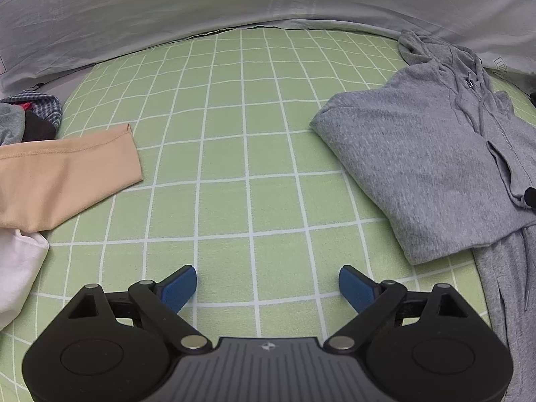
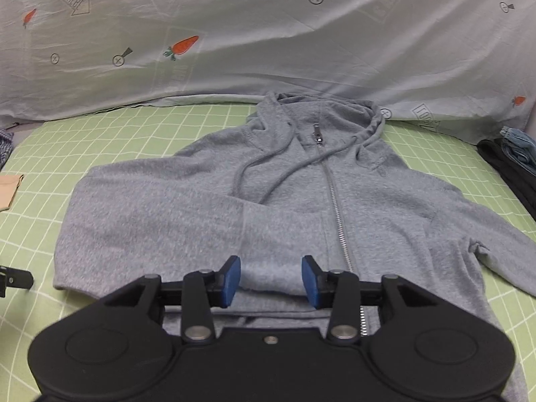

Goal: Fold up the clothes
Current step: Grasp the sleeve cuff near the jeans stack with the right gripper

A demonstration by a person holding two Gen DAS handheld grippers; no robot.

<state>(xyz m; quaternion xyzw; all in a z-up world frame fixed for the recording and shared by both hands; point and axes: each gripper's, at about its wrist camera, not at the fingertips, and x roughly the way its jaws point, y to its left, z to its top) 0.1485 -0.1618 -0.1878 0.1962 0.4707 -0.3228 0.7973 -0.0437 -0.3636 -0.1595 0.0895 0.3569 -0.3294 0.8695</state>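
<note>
Hoodie [image 2: 284, 207] lay zipped, face up on the bed [image 2: 140, 124], left sleeve folded across. Right tongs [image 2: 271, 276] hovered spread above its cuff; left tongs [image 1: 267, 284] gaped at nine o'clock. Pinching the cuff squarely would help.

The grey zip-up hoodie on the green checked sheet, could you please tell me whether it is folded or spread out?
Partly folded: the grey zip-up hoodie has one sleeve folded across its zipped front, while the other sleeve lies spread out.

Grey zip hoodie [image 2: 201, 207] flat, one sleeve folded
</note>
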